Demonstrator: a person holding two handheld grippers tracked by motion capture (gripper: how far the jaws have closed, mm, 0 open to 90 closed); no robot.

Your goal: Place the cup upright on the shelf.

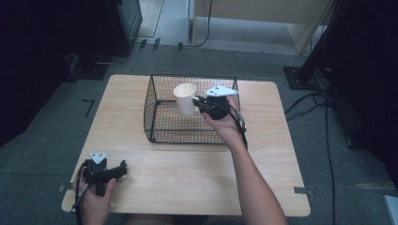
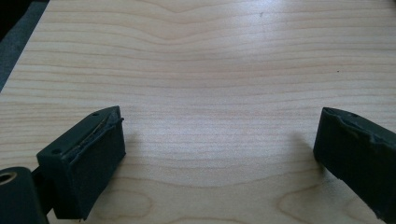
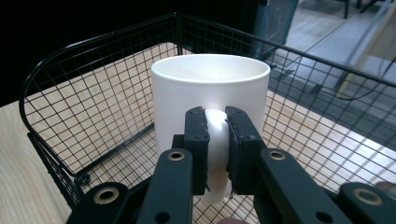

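A white mug (image 1: 186, 98) hangs upright over the black wire basket (image 1: 159, 136) at the middle of the wooden table. My right gripper (image 1: 199, 103) is shut on the mug's handle; in the right gripper view the two black jaws pinch the handle (image 3: 217, 140) and the mug body (image 3: 210, 88) stands just beyond them, above the basket's mesh floor (image 3: 116, 154). My left gripper (image 1: 123, 168) rests low near the table's front left corner. Its jaws stand wide apart in the left gripper view, with bare wood between the pads (image 2: 100, 154).
The wooden table (image 1: 187, 178) has free surface in front of the basket and on both sides. Around it lies grey carpet with cables (image 1: 309, 105) at the right and dark equipment stands (image 1: 300, 75) at the back.
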